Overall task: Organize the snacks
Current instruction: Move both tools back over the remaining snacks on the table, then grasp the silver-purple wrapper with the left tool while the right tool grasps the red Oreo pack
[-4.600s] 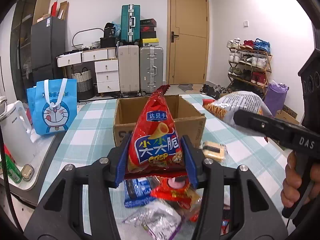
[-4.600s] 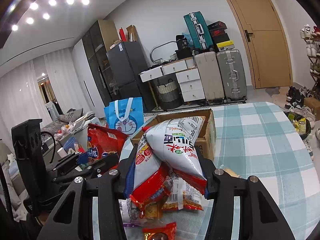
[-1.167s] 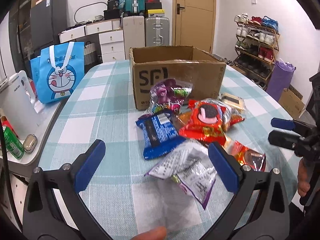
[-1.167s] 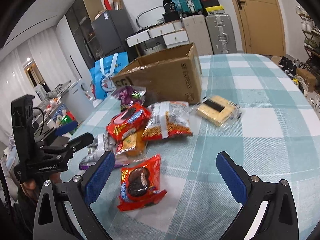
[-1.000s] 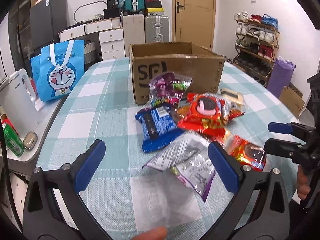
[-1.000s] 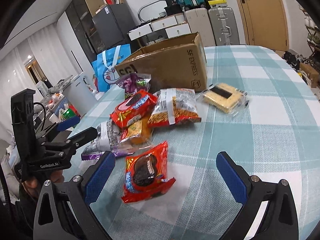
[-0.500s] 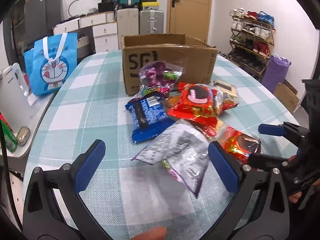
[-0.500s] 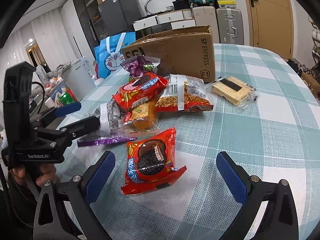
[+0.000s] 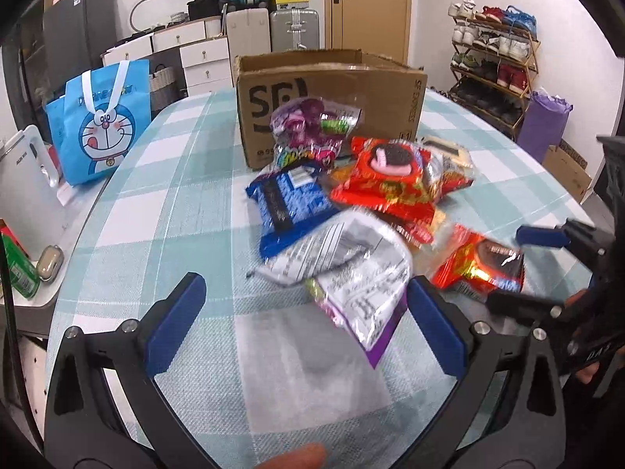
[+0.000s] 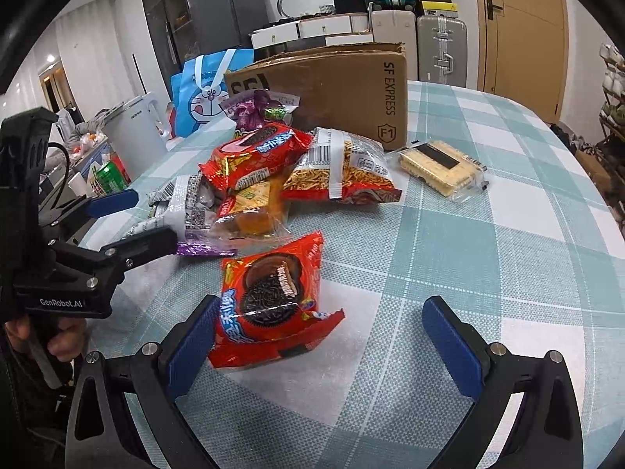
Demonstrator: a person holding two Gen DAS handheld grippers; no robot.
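A pile of snack packs lies on the checked table in front of the open cardboard box [image 9: 332,82]. My left gripper [image 9: 306,328] is open, and the silver and purple bag [image 9: 351,269] reaches between its fingertips, close to the right one. Behind that bag lie a blue pack [image 9: 289,203] and a red cookie pack [image 9: 390,172]. My right gripper [image 10: 322,344] is open around a smaller red cookie pack [image 10: 273,297], which lies against its left pad. A noodle bag [image 10: 343,168] and a cracker pack [image 10: 437,164] lie nearer the box [image 10: 332,86].
A blue cartoon bag [image 9: 101,117], a white kettle [image 9: 23,191] and a green can [image 9: 15,273] stand off the table's left edge. A shoe rack [image 9: 492,58] and suitcases line the far walls. The left gripper [image 10: 133,221] shows at the right wrist view's left side.
Both grippers held bags 4.6 s ago; now both are open and empty. Over the last second each has moved in low, the left to the silver bag, the right to the red cookie pack.
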